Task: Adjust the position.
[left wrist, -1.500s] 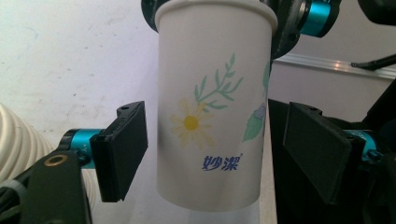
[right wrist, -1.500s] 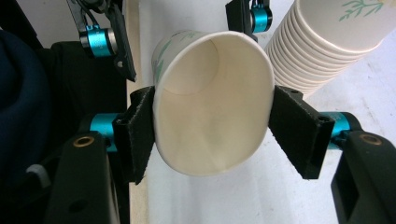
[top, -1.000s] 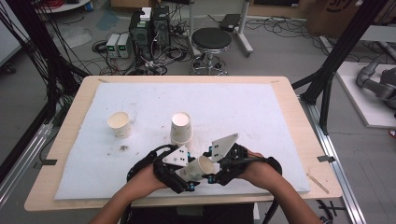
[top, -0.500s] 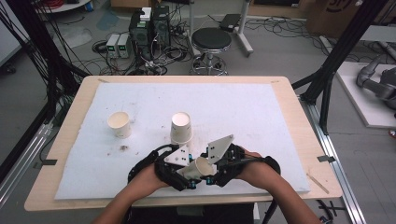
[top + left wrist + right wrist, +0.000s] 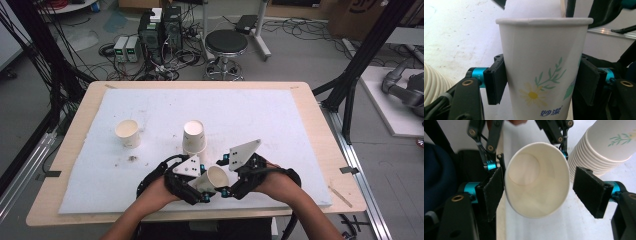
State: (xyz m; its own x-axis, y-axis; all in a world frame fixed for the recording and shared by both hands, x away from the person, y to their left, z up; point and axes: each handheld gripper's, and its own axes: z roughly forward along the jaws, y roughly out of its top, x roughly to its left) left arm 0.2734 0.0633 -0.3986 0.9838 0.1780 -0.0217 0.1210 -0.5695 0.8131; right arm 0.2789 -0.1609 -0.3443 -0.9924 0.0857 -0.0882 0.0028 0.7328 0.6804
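A paper cup (image 5: 541, 75) with a daisy print is held tilted over the table's front edge, and my left gripper (image 5: 203, 182) is shut on its sides, both pads (image 5: 496, 82) pressing the wall. Those jaws have just eased open a little with the cup still between them. My right gripper (image 5: 539, 187) faces the cup's open mouth (image 5: 536, 182). Its jaws have just been opening around the rim: the left pad (image 5: 491, 192) touches it and the right pad stands apart. In the high view the cup (image 5: 216, 176) sits between both hands, and the right gripper (image 5: 225, 175) meets it from the right.
An upside-down stack of paper cups (image 5: 194, 137) stands just beyond the grippers, close to the right gripper's far jaw. A single upright cup (image 5: 128, 133) stands to the left. The white mat (image 5: 280, 130) covers the wooden table (image 5: 325, 150).
Both hands have stayed at the front edge with the cup between them. The right gripper's jaws now stand wider around the cup's rim than before.
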